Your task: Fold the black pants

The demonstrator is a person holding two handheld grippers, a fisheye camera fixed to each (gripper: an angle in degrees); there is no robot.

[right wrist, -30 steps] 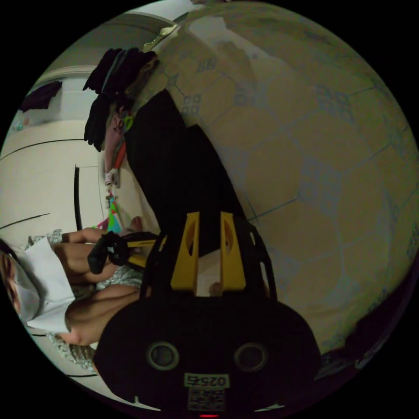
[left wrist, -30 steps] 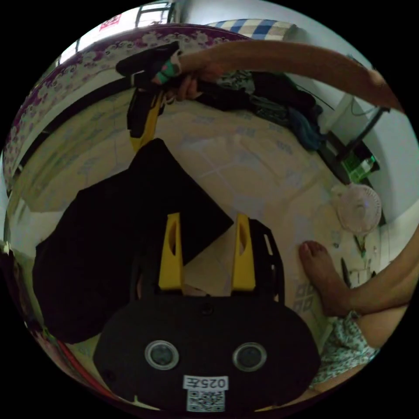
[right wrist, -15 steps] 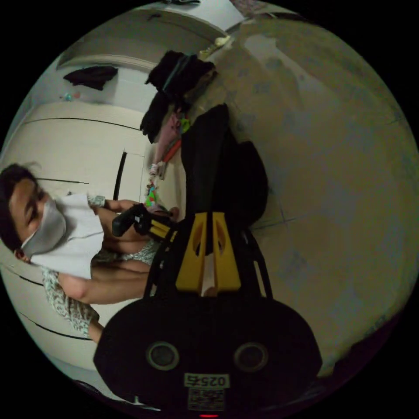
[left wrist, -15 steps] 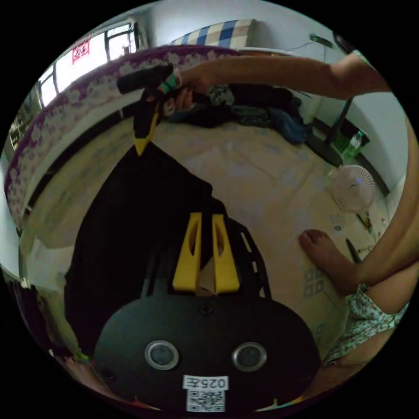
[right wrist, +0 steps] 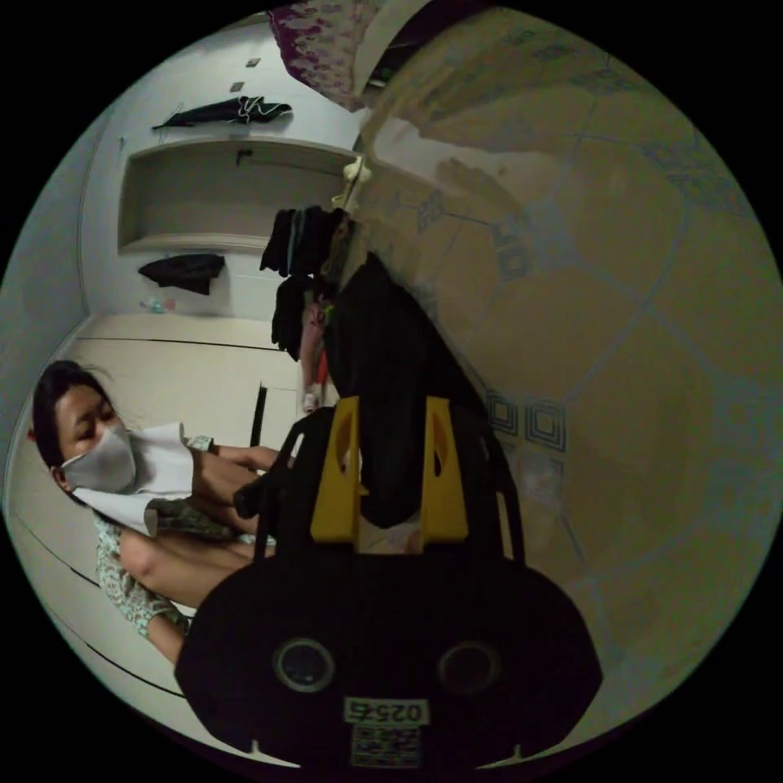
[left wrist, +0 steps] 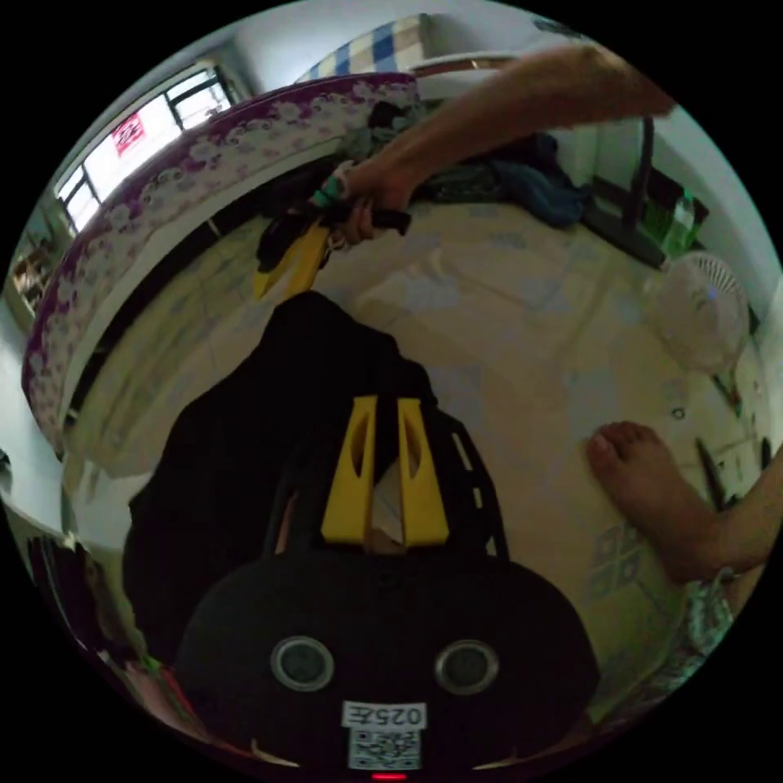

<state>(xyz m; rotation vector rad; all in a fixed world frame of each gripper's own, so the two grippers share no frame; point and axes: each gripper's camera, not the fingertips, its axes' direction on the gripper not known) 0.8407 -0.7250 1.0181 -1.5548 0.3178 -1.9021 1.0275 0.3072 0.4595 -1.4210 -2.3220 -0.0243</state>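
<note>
We see a tiled floor (left wrist: 506,310) running to a bed with a purple flowered cover (left wrist: 204,163). A heap of dark clothes (left wrist: 522,175) lies at the far wall, and 1 small white fan (left wrist: 701,310) stands on the right beside a green bottle (left wrist: 677,232). Dark garments (right wrist: 298,245) hang near a white shelf (right wrist: 212,192).

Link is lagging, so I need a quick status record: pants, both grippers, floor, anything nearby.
pants: black pants partly lifted off the floor
left gripper: left gripper jaws nearly closed at the pants' edge; grip cannot be confirmed
right gripper: right gripper jaws apart, black cloth between them
floor: patterned floor
nearby: small fan, clothes pile, person's foot
</note>
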